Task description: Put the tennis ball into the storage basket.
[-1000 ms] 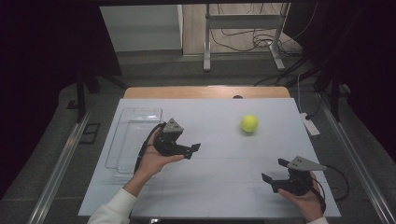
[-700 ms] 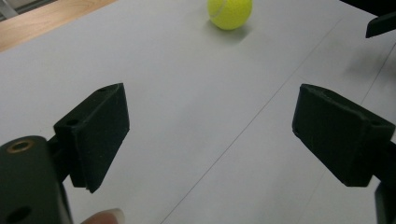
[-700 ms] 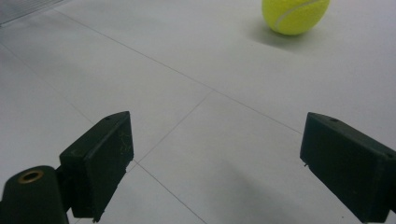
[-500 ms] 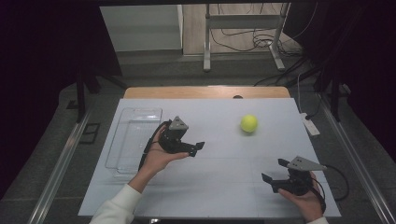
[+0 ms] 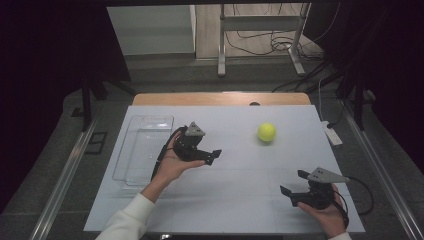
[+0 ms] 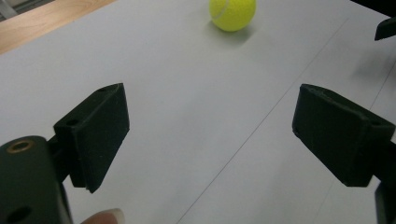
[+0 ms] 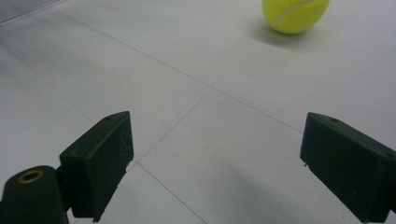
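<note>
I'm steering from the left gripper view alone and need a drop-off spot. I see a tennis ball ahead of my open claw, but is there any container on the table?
Observer: Yes. The high view shows a clear plastic tray on the table's left side. It lies on the far side of your left claw from the tennis ball.
Operator: Anything in the tray?
Observer: It looks empty from above.
Operator: Where is the right claw?
Observer: The right claw is near the table's front right corner, nearer the person than the ball.
Operator: Is it holding anything?
Observer: No, its jaws stand wide apart with bare table between them.
</note>
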`<action>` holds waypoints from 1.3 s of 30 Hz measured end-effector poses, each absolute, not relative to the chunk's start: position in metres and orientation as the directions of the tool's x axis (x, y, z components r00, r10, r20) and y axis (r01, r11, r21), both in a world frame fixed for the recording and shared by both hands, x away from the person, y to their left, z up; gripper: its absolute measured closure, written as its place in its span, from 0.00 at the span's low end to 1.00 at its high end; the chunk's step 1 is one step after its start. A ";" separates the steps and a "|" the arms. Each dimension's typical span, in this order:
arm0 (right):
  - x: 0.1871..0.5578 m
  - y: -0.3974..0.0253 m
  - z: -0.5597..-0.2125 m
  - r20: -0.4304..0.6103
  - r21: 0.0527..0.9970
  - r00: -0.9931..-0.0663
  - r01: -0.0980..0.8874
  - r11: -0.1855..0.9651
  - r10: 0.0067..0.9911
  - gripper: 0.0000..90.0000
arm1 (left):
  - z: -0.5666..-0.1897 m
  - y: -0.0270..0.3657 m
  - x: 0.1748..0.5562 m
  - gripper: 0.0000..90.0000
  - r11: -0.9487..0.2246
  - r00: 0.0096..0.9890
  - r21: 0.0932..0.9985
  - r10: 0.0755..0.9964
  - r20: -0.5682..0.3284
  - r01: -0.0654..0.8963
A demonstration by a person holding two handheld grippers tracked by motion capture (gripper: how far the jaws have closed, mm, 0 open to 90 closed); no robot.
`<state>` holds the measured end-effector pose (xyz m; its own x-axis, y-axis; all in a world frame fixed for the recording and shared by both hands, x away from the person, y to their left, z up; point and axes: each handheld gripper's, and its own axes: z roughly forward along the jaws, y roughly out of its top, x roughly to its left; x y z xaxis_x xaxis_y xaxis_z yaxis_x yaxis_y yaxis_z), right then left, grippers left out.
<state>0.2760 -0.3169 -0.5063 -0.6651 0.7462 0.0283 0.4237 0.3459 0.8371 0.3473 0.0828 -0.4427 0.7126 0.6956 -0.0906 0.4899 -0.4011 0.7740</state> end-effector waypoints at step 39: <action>0.275 -0.318 -0.506 0.032 0.842 -0.663 0.421 0.338 0.748 0.11 | -0.436 0.055 0.376 0.14 -0.427 0.726 0.762 0.683 -0.081 0.487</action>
<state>0.2746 -0.3176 -0.5059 -0.6634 0.7476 0.0320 0.4214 0.3380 0.8415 0.3764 0.0552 -0.4358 0.7257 0.6832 -0.0812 0.4872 -0.4269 0.7618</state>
